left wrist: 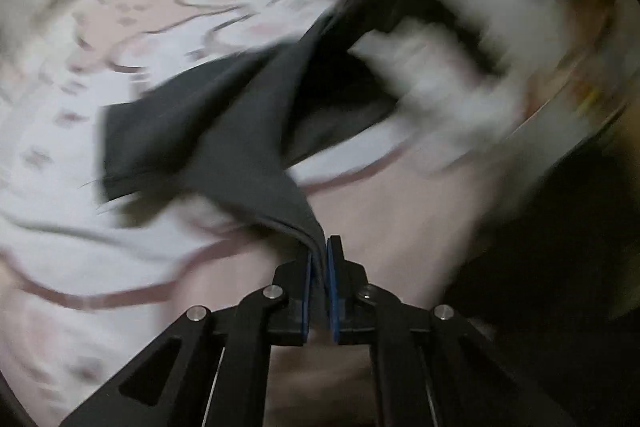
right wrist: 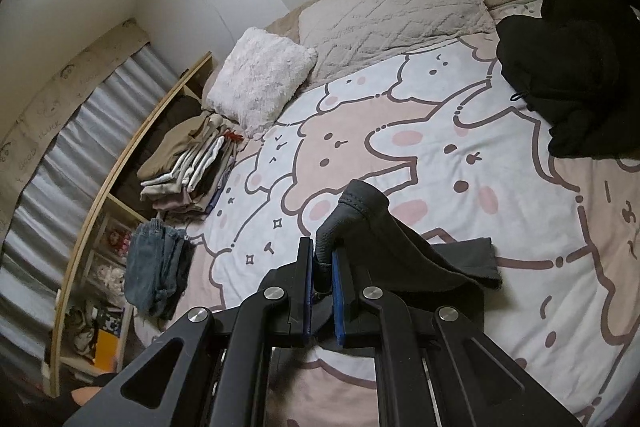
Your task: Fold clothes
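Note:
A dark grey garment (left wrist: 208, 131) hangs stretched over the cartoon-print bedspread (left wrist: 100, 235) in the blurred left wrist view. My left gripper (left wrist: 319, 251) is shut on one edge of it, the cloth pinched between the blue pads. The other gripper, black with a gloved hand (left wrist: 452, 83) behind it, grips the far end of the cloth at upper right. In the right wrist view my right gripper (right wrist: 322, 259) is shut on a hemmed corner of the same dark grey garment (right wrist: 404, 247), which drapes to the right onto the bedspread (right wrist: 460, 155).
A heap of black clothes (right wrist: 572, 67) lies at the bed's right. Two pillows (right wrist: 384, 15) sit at the head. A stack of folded clothes (right wrist: 188, 167) and folded jeans (right wrist: 156, 263) lie at the left edge, beside a wooden shelf (right wrist: 100, 227).

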A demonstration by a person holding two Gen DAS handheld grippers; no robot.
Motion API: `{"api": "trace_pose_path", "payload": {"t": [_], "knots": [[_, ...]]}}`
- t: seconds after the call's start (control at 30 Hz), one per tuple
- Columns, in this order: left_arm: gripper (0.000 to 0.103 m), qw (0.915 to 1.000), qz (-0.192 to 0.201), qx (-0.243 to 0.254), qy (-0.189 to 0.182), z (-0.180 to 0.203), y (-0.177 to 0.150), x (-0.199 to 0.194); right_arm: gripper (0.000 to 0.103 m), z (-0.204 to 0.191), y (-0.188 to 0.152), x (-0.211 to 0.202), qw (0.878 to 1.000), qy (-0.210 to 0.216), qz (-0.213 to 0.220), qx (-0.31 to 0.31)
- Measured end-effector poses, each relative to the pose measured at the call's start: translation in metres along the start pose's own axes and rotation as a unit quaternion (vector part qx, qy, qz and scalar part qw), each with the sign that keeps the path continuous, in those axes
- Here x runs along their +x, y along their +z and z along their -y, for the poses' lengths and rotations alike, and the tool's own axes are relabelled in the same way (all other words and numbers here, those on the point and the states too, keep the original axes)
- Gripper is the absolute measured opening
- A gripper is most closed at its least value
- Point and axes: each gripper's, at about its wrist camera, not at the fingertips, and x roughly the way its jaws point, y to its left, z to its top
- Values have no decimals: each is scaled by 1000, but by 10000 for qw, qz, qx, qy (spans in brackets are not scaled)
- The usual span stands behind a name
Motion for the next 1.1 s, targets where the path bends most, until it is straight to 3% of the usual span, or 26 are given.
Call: {"api": "trace_pose_path", "payload": {"t": [0.07,0.13,0.2,0.27,0.33,0.4,0.47,0.5,0.6,0.67,0.77,0.97,1.1], "knots": [[8,9956,321,-716,-507,-14,12,-9,9,1,1,0,10000,-26,18,27],[8,9931,401,-1073,-269,-33,17,-5,9,4,1,4,9999,-43,-29,94],[8,9890,302,-1428,221,-59,16,4,9,5,0,9,9998,-94,-116,98],[17,9851,180,-1632,515,-74,7,7,9,6,-1,14,9997,-143,-196,65],[44,9797,58,-1834,808,-89,-2,11,8,6,-3,18,9995,-195,-263,35],[45,9737,-52,-1986,1117,-102,-10,14,9,7,-4,20,9993,-224,-307,35],[59,9742,-32,-1584,1605,-90,-10,7,9,9,-5,21,9991,-245,-331,37],[67,9763,19,-1144,1838,-78,-12,5,9,10,-5,21,9991,-256,-338,39],[67,9683,136,302,2476,-40,-17,-1,9,10,-4,22,9990,-256,-346,76],[66,9457,133,1607,2821,-5,-31,-2,9,9,-4,22,9990,-271,-351,73],[51,9056,6,2920,3075,27,-61,8,8,9,-5,22,9989,-269,-361,106],[50,8762,-3,3476,3338,35,-82,47,9,8,-5,22,9989,-254,-365,137],[53,8782,135,3248,3508,28,-78,61,9,8,-6,19,9991,-204,-358,126]]}}
